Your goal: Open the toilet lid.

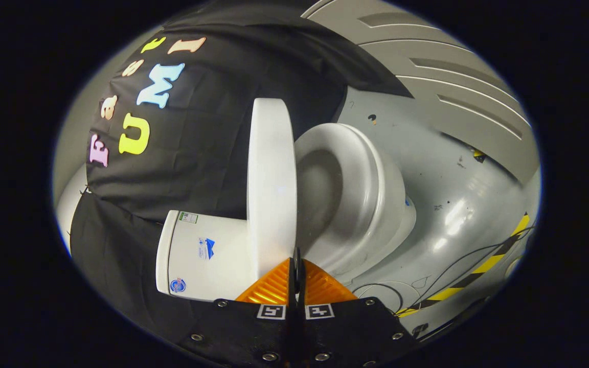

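The view was rolled sideways, so the toilet (325, 204) appeared lying on its side. The gripper (297, 263) sat nearest the camera with its two fingers (320, 283) pressed together, leaving only a thin dark seam between them and nothing held in that seam. Their tips lay right against the lower edge of the toilet lid (271, 189), where the lid met the seat; whether they actually touched it could not be told.

The lid was white and stood raised, well clear of the seat (371, 174), seen almost edge-on as a long thick slab. It rested close to the white tank (200, 253), which bore a few small stickers. On the other side of the lid, the oval seat and the shadowed bowl (320, 189) opened toward the camera, with the bowl's rounded outer body beyond them.

The toilet stood on a glossy grey floor (443, 168) that caught bright glare. A yellow and black striped tape (483, 266) ran across the floor near the bowl, with thin dark cables (448, 271) looping beside it. Black cloth (182, 168) hung behind the tank as the booth's wall, and a grey ribbed panel (427, 66) lay beyond the floor.
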The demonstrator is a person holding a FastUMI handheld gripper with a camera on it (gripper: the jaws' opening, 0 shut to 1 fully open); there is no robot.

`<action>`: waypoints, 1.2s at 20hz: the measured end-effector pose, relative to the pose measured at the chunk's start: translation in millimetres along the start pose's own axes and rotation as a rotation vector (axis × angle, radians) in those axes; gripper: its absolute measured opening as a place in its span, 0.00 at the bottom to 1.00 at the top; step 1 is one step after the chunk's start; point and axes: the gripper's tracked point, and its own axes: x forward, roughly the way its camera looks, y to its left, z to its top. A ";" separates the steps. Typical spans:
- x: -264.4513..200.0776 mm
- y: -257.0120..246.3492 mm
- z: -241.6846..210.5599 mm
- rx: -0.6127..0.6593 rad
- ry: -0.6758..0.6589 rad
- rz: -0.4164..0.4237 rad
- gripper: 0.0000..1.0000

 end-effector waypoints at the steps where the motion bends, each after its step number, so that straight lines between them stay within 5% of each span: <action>1: -1.1 4.2 0.1 -0.003 -0.009 -0.004 0.00; 24: -24.5 109.3 -19.3 -0.458 -0.238 -0.162 0.00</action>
